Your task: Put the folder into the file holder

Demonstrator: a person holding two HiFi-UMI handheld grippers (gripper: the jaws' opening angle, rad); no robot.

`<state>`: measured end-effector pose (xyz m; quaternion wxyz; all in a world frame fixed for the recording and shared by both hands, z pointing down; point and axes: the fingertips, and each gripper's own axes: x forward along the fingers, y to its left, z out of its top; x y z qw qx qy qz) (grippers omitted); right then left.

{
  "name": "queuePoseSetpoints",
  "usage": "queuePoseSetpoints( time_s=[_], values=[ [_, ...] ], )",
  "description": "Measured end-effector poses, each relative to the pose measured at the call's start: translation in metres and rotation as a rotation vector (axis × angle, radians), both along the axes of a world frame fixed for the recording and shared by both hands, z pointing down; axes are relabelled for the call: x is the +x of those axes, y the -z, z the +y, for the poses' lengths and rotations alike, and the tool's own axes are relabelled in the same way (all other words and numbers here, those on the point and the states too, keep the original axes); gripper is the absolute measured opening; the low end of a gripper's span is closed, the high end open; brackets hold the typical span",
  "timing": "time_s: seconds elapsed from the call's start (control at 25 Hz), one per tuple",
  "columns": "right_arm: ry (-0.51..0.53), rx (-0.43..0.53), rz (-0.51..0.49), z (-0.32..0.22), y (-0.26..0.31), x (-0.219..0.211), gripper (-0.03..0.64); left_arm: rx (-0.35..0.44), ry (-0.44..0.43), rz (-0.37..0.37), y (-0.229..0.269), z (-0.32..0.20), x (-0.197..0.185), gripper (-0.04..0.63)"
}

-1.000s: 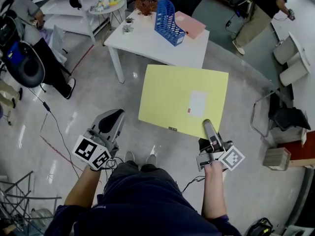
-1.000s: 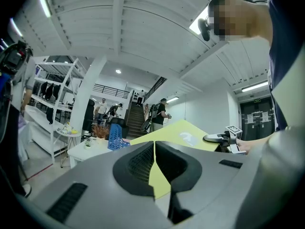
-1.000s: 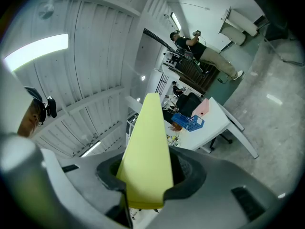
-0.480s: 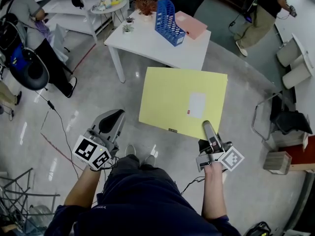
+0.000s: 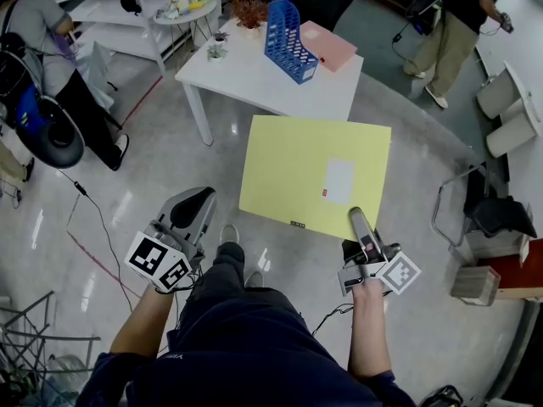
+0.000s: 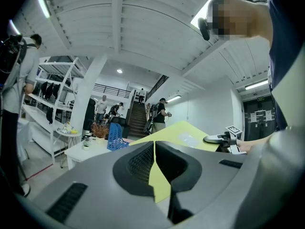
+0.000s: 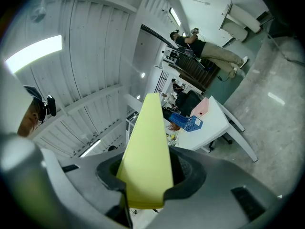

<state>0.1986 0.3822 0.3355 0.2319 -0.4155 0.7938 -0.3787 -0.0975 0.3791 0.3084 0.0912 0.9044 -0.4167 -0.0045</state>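
Thin yellow card folder (image 5: 297,164) held flat above the floor, pinched at one near corner.
It is judged light, smooth and somewhat floppy. Clamped only at that corner by the closed right tool (image 5: 357,219), it could sag or swivel, so a second hold along the near edge is advised. The left tool (image 5: 193,209) is seen with jaws together and nothing in them. The blue perforated plastic file holder (image 5: 287,30) stands well ahead on the white surface (image 5: 254,73).
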Motion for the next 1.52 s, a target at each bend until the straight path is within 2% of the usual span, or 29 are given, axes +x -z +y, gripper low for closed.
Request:
queuePoseSetpoints(
  time_s=[1.0,1.52],
  values=[
    [-0.032,-0.044,0.003,-0.131,-0.019,-0.019,0.166,-0.049,-0.038,0.007,-0.023,-0.143,-0.014,0.037],
    [-0.057,-0.056,0.021,-0.200,-0.018,-0.045,0.164,-0.071,-0.065,0.020,-0.028,-0.217,-0.041,0.037]
  ],
)
